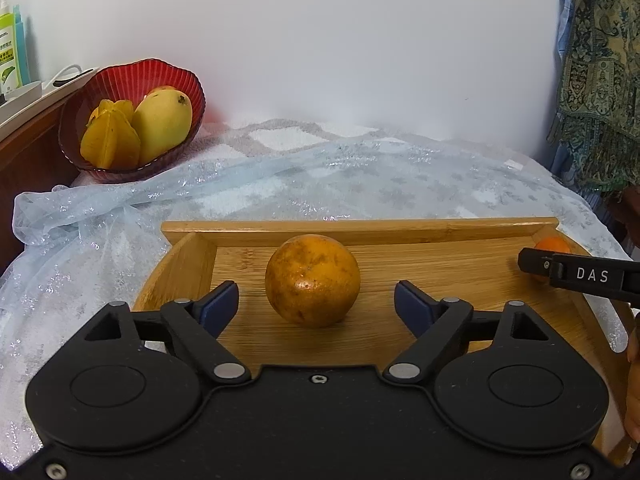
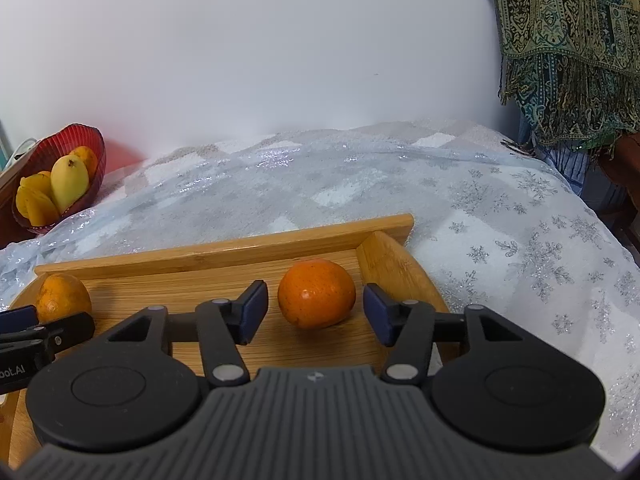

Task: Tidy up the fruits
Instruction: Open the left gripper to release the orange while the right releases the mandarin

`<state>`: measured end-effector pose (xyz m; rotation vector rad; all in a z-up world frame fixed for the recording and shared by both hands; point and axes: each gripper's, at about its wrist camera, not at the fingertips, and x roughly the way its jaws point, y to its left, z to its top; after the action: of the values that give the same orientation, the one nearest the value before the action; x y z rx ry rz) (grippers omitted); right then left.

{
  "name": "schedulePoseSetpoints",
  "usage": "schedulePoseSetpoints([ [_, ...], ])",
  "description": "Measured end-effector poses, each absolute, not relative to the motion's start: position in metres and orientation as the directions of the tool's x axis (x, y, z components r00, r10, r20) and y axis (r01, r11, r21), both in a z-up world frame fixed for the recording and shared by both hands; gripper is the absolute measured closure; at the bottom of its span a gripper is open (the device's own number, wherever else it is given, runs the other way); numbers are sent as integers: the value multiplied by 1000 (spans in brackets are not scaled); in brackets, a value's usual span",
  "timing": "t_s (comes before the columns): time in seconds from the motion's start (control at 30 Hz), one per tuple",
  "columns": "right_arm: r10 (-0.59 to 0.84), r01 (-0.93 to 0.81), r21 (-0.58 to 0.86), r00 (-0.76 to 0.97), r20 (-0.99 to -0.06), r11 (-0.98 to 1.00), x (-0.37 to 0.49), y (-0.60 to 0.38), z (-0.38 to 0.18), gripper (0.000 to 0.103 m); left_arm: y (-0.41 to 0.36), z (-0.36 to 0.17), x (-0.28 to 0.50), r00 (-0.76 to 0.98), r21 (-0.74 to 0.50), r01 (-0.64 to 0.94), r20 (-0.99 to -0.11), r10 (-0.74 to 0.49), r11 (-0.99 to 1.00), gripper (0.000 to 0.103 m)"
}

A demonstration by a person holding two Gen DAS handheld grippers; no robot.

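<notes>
A wooden tray [image 1: 420, 232] [image 2: 224, 248] lies on a cloth-covered surface. A dull yellow-orange orange [image 1: 313, 280] [image 2: 62, 298] sits at its left. My left gripper [image 1: 316, 304] is open, its blue pads either side of this fruit's near part, not touching. A bright orange [image 2: 316, 298] [image 1: 554, 245] sits at the tray's right. My right gripper [image 2: 316, 314] is open, pads flanking it, apart from it. A red bowl [image 1: 120, 80] [image 2: 80, 140] at far left holds a mango [image 1: 164, 122], a starfruit [image 1: 110, 138] and another fruit behind.
A white wall stands behind. A sparkly snowflake cloth [image 2: 520, 240] covers the surface. A patterned fringed scarf [image 2: 568, 48] hangs at the right. Bottles [image 1: 12, 48] stand on a wooden shelf at far left, by the bowl.
</notes>
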<state>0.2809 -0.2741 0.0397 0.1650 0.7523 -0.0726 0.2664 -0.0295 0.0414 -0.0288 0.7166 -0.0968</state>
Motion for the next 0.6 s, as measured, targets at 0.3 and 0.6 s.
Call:
schedulePoseSetpoints([
  [0.3,-12,127,121,739,-673,984,275,-273,46,26,-32,46,259,759,-48,92,-644,-101,995,13],
  [0.6,-16,110,101,752,-659,989,267,-265,52,23,-27,51,248,759,-78,100,-638,-126,992,12],
])
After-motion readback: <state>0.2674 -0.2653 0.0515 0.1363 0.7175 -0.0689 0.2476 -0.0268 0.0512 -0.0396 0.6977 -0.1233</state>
